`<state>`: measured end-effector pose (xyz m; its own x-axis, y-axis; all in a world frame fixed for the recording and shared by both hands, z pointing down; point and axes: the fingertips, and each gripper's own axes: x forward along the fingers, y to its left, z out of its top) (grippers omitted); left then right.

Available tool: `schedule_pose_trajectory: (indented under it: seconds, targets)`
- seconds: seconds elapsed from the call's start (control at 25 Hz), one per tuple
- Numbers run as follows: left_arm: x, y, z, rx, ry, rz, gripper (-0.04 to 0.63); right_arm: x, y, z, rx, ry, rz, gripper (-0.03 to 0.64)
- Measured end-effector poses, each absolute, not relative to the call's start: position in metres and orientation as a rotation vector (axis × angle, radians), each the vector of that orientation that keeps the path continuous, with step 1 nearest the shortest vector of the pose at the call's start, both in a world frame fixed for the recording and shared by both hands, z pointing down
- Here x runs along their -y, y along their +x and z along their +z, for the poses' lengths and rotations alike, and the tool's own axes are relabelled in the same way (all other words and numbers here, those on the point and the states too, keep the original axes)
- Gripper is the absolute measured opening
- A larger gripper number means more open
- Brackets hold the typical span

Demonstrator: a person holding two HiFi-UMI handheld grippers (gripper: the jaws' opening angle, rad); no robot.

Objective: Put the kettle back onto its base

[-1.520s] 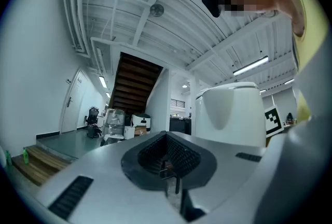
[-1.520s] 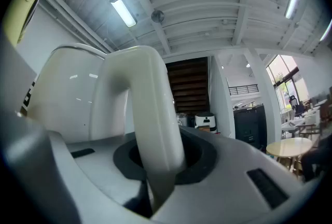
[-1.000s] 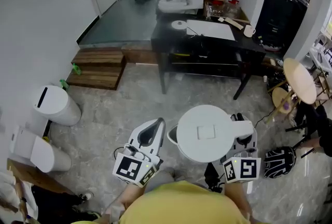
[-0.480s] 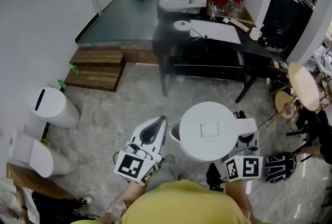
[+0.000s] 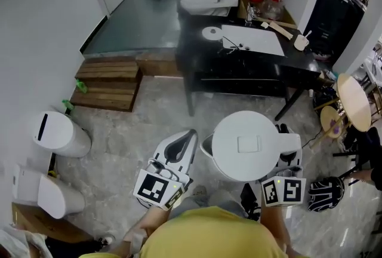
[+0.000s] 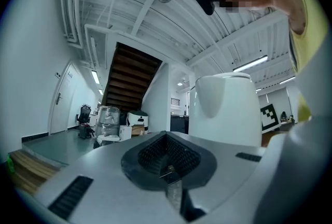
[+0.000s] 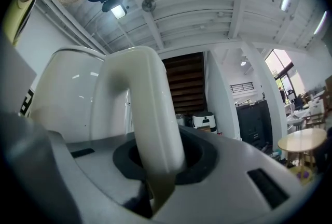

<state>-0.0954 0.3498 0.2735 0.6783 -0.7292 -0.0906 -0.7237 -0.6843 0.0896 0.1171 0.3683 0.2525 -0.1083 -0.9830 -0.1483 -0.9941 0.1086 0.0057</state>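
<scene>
In the head view a white kettle (image 5: 246,144) hangs in front of me, seen from above with its lid up. My right gripper (image 5: 286,156) is shut on its handle; in the right gripper view the handle (image 7: 142,114) runs down between the jaws of that gripper (image 7: 158,166). My left gripper (image 5: 182,148) is held beside the kettle's spout side, shut and empty. The left gripper view shows that gripper (image 6: 168,158) with the kettle's body (image 6: 225,109) to its right. The round white base (image 5: 210,31) lies on the black table (image 5: 262,63) ahead, with its cord over a white sheet (image 5: 253,40).
Wooden steps (image 5: 107,83) lead up to a raised floor at the left. Two white bins (image 5: 59,134) stand by the left wall. A round stool (image 5: 353,101) and a black-and-white bag (image 5: 325,194) are at the right. Boxes and a white appliance (image 5: 200,1) crowd the table's far end.
Both grippers and the kettle have moved forward together towards the black table, which now sits lower and nearer in the head view. The grip on the handle is unchanged.
</scene>
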Motion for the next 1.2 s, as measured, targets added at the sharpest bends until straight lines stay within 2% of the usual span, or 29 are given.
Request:
schedule_pose_trajectory:
  seconds: [1.2]
  targets:
    - [-0.149, -0.046, 0.276, 1.326, 2.779, -0.224, 0.002, -0.141, 0.163, 0.257, -2.394, -1.904, 0.143, 0.075]
